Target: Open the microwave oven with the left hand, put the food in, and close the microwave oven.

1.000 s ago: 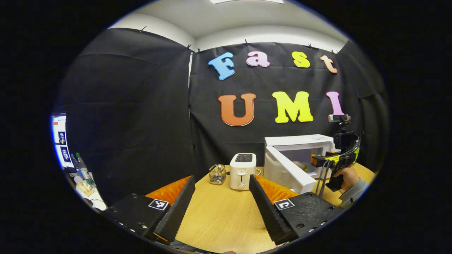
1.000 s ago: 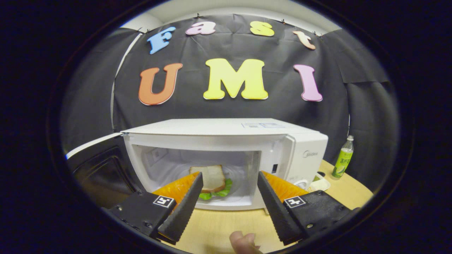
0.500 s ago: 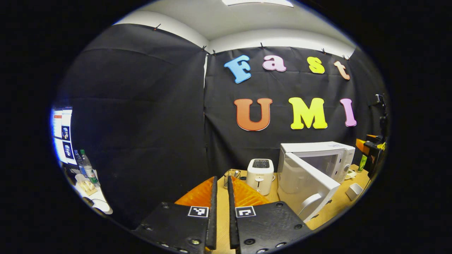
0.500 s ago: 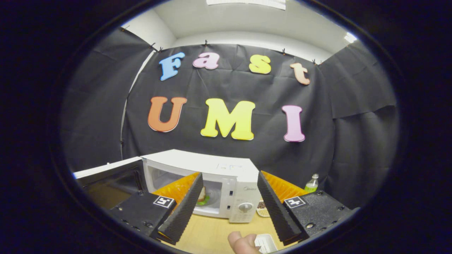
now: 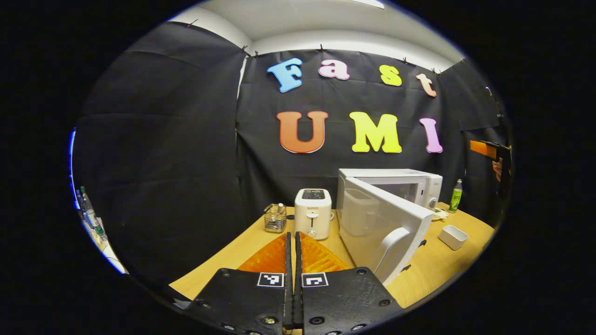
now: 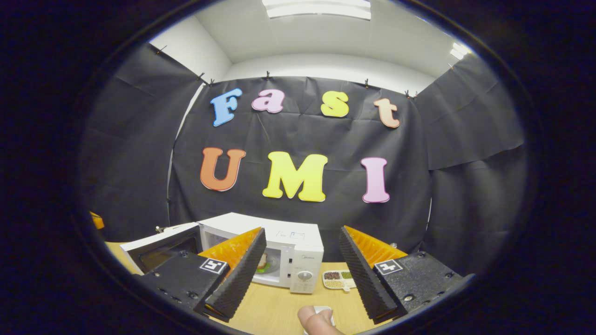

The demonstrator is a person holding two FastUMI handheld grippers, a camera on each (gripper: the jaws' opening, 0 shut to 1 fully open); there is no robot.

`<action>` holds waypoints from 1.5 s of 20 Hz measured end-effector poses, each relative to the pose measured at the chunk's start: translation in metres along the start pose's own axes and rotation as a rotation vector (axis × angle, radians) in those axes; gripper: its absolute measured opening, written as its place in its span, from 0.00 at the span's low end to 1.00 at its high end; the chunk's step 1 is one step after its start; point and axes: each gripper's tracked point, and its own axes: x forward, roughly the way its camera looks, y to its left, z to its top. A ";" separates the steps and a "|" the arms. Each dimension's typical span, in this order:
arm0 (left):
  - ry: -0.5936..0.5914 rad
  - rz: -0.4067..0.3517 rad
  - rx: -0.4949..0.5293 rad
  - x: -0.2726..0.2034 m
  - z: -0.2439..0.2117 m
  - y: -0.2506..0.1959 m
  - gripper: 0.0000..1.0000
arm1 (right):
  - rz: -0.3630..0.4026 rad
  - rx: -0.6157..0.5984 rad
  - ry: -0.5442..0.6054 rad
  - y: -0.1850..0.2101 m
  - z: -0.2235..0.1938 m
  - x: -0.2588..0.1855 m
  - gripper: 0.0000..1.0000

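Note:
The white microwave (image 5: 400,184) stands at the back right of the wooden table (image 5: 260,246). Its door (image 5: 379,223) is swung wide open towards me, with the handle (image 5: 389,246) at the near end. My left gripper (image 5: 293,242) is shut with nothing in it, low over the table, short of the door and to its left. In the right gripper view the microwave (image 6: 302,253) lies farther off. The food, bread with lettuce (image 6: 263,266), rests inside and is partly hidden by a finger. My right gripper (image 6: 302,231) hangs open and empty, well back from the opening.
A white toaster (image 5: 313,213) and a wire basket (image 5: 274,217) stand left of the microwave. A green bottle (image 5: 455,195) and a small white dish (image 5: 453,236) lie to its right. A divided snack plate (image 6: 337,278) sits beside the microwave. A thumb (image 6: 316,321) shows at the bottom.
My left gripper went from open to shut and swung to face the open door. My right gripper pulled back from the microwave and rose, still open; the food stays inside.

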 end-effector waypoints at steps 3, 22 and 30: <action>-0.001 -0.113 -0.051 0.009 -0.007 -0.033 0.00 | -0.006 0.034 -0.023 -0.012 0.006 -0.009 1.00; 0.052 -0.430 0.028 0.072 -0.064 -0.180 0.00 | 0.060 0.107 -0.023 -0.064 -0.022 -0.010 0.96; 0.059 -0.520 -0.005 0.107 -0.057 -0.254 0.00 | 0.034 0.122 0.043 -0.109 -0.047 0.001 1.00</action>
